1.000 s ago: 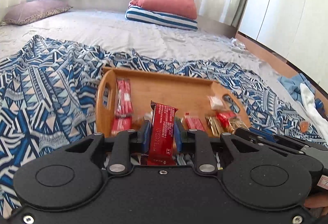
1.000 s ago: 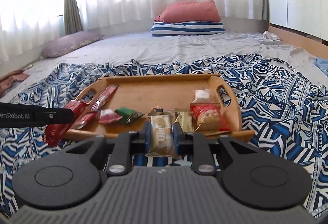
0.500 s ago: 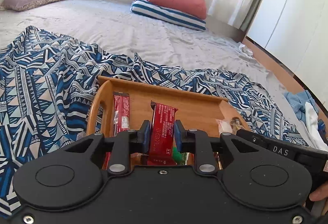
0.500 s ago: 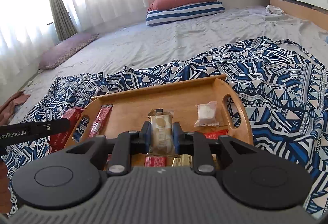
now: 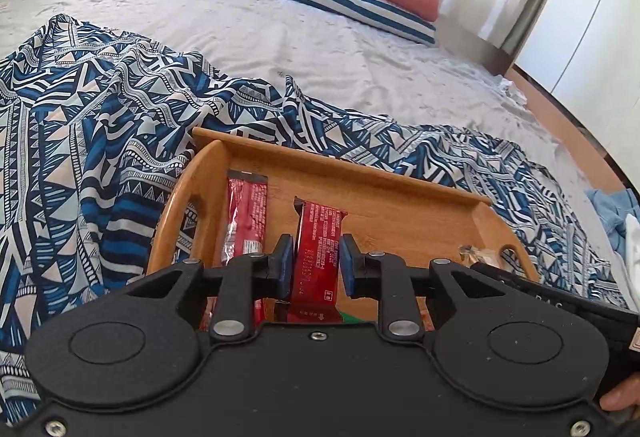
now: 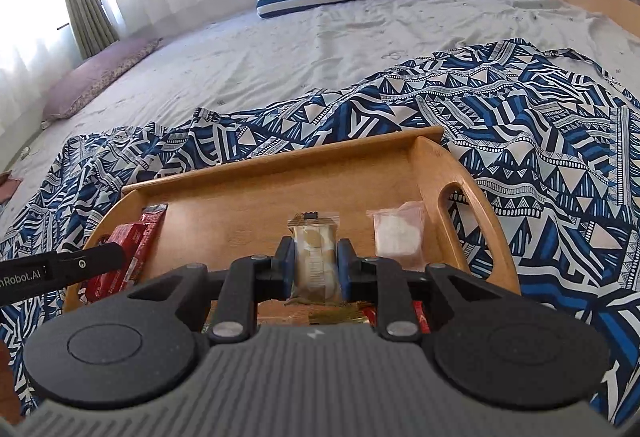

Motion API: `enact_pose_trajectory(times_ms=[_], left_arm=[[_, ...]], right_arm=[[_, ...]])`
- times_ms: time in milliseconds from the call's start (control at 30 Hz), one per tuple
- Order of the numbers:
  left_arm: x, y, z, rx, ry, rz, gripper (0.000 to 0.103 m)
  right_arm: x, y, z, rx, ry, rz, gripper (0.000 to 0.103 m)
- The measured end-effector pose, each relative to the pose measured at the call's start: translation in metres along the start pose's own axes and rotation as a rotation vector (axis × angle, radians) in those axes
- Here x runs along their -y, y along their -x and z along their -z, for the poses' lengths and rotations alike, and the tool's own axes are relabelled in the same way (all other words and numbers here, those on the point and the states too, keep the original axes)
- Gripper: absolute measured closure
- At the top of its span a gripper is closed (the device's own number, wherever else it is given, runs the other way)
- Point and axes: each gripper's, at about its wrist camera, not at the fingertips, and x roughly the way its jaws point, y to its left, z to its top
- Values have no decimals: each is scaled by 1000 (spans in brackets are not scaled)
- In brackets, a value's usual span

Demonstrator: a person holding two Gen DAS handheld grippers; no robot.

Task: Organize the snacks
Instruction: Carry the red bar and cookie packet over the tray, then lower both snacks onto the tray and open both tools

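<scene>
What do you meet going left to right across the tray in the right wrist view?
Left gripper's black finger → red snack bar it holds → beige cookie packet in the right gripper → white wrapped snack → wooden tray's handle cut-out.

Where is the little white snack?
In the right wrist view, the white snack lies in the tray, right of the right claw, beside the handle.

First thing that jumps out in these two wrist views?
Each gripper is clamped on a snack over the wooden tray: the left gripper holds a red bar, the right gripper a beige cookie pack. The tray sits on a blue patterned blanket, with another red bar along its left end.
</scene>
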Motion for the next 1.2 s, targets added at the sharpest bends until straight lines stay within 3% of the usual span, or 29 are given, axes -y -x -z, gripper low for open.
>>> enact_pose_trajectory(times_ms=[400,1200], left_arm=[[-2,-28,1,-15,-12,-30,80],[3,-43,10,-32,-38,-61,80]], right_arm=[[7,-24,6,1,-13,20,76],[5,-30,11,11,30,38,75]])
